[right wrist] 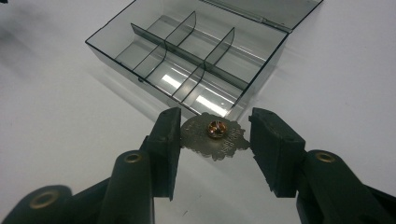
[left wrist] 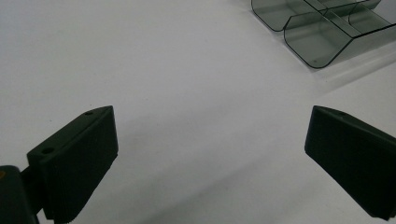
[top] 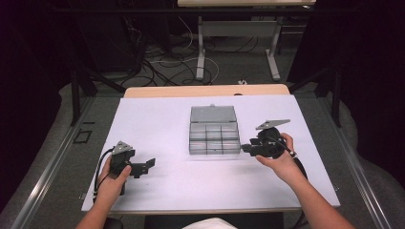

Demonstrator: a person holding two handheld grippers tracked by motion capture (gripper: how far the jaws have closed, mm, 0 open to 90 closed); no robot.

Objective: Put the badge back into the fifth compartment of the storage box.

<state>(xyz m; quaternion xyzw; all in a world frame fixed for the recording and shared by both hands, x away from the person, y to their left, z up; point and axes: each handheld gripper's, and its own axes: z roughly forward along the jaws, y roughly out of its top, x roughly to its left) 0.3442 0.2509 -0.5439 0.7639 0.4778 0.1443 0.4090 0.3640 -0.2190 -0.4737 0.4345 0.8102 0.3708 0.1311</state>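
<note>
A smoky clear plastic box (top: 214, 143) with its lid (top: 213, 114) laid open stands mid-table; its divided compartments (right wrist: 187, 60) look empty. My right gripper (top: 247, 148) hovers just right of the box, shut on a small silvery filigree badge (right wrist: 219, 143) with a copper stud at its centre. In the right gripper view the jaws (right wrist: 215, 119) pinch the badge's two edges close to the box's near corner. My left gripper (top: 147, 164) rests at the front left, well away from the box, open, with bare white sheet between its jaws (left wrist: 210, 121). A box corner (left wrist: 322, 32) shows far off.
A white sheet (top: 157, 119) covers most of the wooden table (top: 205, 90). Beyond the far edge are table legs and tangled cables on the floor (top: 162, 62). Metal rails run along both sides of the table.
</note>
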